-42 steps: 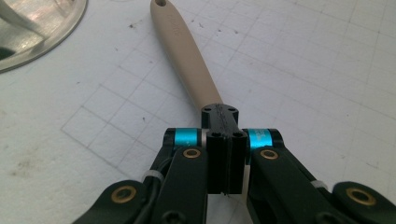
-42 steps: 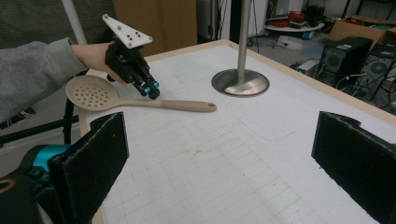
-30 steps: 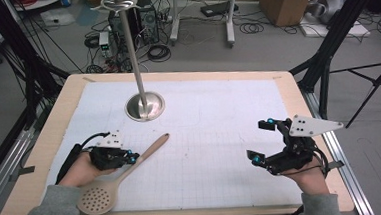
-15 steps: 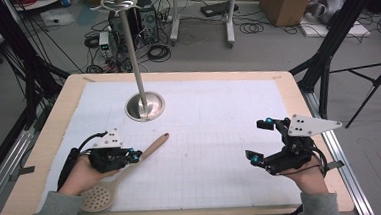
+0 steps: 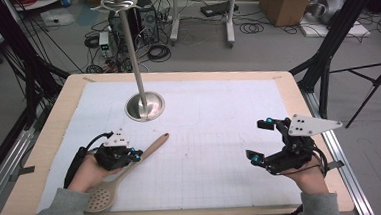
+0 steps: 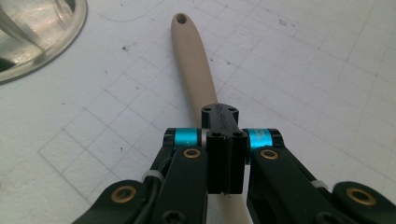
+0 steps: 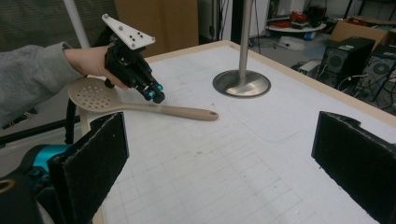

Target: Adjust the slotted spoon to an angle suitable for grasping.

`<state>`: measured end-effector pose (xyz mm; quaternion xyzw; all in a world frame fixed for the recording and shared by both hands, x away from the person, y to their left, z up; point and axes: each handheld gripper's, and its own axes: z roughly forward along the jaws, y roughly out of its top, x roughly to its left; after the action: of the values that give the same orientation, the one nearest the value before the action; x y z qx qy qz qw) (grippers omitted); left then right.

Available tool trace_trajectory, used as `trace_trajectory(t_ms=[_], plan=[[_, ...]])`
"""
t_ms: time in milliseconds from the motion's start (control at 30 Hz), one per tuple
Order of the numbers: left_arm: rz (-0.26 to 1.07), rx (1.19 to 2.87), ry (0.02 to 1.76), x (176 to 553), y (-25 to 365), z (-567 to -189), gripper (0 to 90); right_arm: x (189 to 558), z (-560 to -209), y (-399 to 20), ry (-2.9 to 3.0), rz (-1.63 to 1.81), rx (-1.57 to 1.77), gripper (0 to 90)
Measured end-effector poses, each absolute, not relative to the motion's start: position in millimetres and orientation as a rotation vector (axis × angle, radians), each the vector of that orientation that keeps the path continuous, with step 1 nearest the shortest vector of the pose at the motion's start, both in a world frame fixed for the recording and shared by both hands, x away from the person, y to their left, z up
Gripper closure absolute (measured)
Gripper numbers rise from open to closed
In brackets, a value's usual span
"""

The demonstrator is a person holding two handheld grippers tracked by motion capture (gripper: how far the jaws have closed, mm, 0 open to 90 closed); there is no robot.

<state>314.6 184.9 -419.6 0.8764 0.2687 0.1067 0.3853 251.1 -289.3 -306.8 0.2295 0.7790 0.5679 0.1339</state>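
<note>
While the right hand-held gripper [image 5: 262, 142] waits wide open, the left hand-held gripper [image 5: 137, 154] has clamped the slotted spoon [image 5: 127, 174].
Its handle now lies lower on the bench [image 5: 216, 76], so a lift seems likely.

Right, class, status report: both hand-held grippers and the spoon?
Left hand-held gripper shut on slotted spoon handle. Right hand-held gripper open, empty. Metal stand beyond, clear.

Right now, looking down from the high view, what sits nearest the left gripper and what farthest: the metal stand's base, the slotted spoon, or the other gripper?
1. Slotted spoon: right at the left gripper, its handle between the closed jaws.
2. Metal stand's base: farther up the table, slightly right.
3. Right gripper: farthest, across the table near its right edge.
</note>
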Motion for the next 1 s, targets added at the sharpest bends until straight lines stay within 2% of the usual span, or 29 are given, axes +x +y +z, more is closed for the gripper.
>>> trace_trajectory(t_ms=[267,400,767,1000], plan=[[0.274,2.226,0.711,319.9,183.5,-422.6,89.5,251.9,-307.7,-290.8,2.256,1.648,0.671,2.5],[0.317,2.259,0.729,322.1,182.5,-426.0,89.5,251.2,-306.9,-290.1,2.253,1.650,0.667,2.5],[0.218,2.261,0.631,318.4,174.0,-425.3,89.5,251.4,-306.9,-291.5,2.250,1.650,0.668,2.5],[0.202,2.268,0.611,317.0,171.5,-424.3,89.5,251.8,-307.7,-289.9,2.256,1.647,0.664,2.5]])
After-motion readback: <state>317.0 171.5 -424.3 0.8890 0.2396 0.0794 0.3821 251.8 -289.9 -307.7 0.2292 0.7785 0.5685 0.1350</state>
